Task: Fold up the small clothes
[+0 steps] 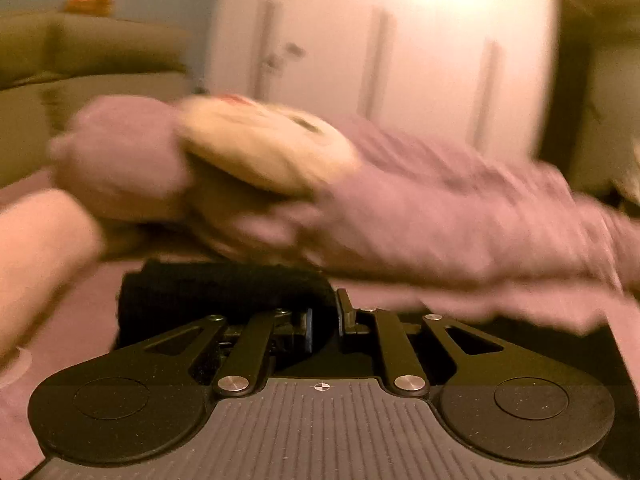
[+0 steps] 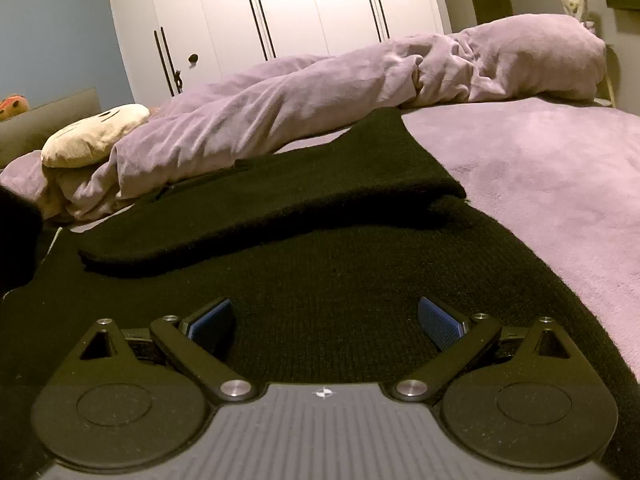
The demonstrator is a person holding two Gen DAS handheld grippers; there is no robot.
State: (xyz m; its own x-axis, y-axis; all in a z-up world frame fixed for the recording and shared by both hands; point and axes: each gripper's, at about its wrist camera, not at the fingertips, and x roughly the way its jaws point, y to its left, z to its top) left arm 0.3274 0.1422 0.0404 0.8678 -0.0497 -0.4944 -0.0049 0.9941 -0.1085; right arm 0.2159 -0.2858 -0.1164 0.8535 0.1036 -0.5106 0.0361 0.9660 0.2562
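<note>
now the left gripper [image 1: 324, 320] is clamped on the soft, limp black knit garment [image 2: 320, 272], best pinched at an edge, while the right gripper [image 2: 326, 322] gapes above it.

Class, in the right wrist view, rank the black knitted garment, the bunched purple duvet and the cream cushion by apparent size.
1. black knitted garment, though nearness to the camera enlarges it
2. purple duvet
3. cream cushion
</note>
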